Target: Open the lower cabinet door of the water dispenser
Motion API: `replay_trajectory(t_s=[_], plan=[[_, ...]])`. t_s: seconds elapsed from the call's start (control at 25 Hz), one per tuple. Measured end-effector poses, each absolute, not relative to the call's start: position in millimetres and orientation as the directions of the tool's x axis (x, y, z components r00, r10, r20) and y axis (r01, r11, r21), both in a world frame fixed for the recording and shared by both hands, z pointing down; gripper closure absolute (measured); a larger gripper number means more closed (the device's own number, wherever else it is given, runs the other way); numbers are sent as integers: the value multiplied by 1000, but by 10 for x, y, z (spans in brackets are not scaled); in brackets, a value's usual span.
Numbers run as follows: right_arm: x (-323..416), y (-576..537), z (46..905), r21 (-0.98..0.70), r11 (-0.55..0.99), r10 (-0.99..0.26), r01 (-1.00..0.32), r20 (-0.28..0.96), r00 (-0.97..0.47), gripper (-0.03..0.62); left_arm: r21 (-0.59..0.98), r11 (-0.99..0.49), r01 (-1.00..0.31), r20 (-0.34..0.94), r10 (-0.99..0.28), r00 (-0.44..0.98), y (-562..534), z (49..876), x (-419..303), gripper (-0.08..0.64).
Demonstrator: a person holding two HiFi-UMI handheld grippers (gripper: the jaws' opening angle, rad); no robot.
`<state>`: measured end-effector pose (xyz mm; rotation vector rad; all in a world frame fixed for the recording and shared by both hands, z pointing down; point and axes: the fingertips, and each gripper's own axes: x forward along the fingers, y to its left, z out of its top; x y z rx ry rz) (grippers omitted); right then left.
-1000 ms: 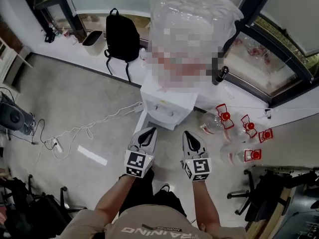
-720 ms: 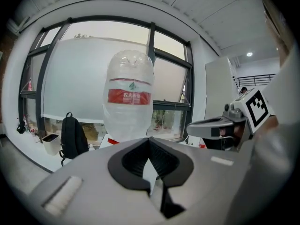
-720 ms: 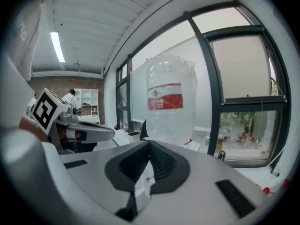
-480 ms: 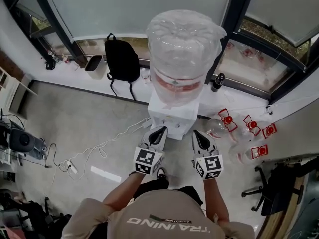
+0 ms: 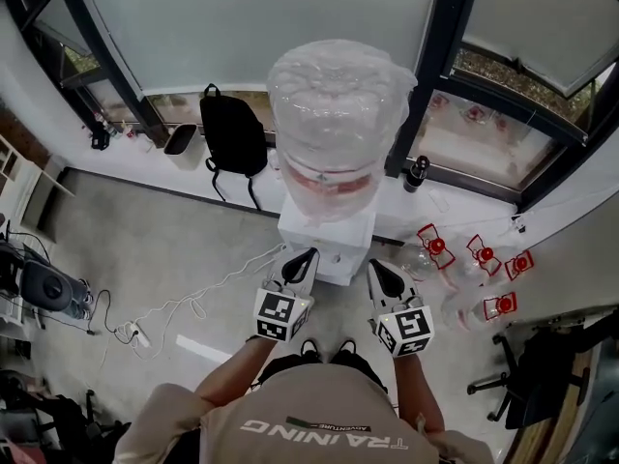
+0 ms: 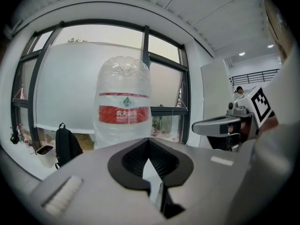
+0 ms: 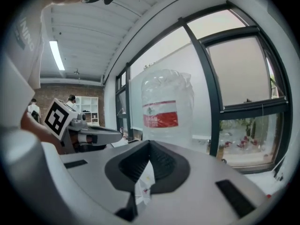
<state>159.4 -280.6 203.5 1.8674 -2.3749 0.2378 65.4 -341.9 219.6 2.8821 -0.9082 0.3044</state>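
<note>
Both claws are held out side by side in front of the person, pointing at the white box-shaped water dispenser [image 5: 327, 232] with the big clear plastic water bottle with a red label band [image 5: 331, 114] sitting on top. The left claw [image 5: 308, 255] is pressed together with nothing in it, and the right claw [image 5: 375, 266] is the same, closed and empty.

The dispenser is just on the far side of the 2 claw tips, roughly centred between them, close but not touching. Each gripper view looks straight at the bottle.

The lower cabinet door doesn't really show in any view, since the head view mostly catches the dispenser's top.

The dispenser stands on the grey floor [image 5: 145, 249] by the window ledge. A black backpack [image 5: 232, 133] is on its left and a few clear red-capped bottles [image 5: 474, 259] lie on its right.
</note>
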Motion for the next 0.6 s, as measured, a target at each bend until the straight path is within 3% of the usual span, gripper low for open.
replay_trajectory(t_s=[0.6], plan=[[1710, -2688, 1906, -7, 265, -953, -964, 154, -262, 581, 60, -764, -643, 183, -624, 759, -3252, 2009, 584, 552]])
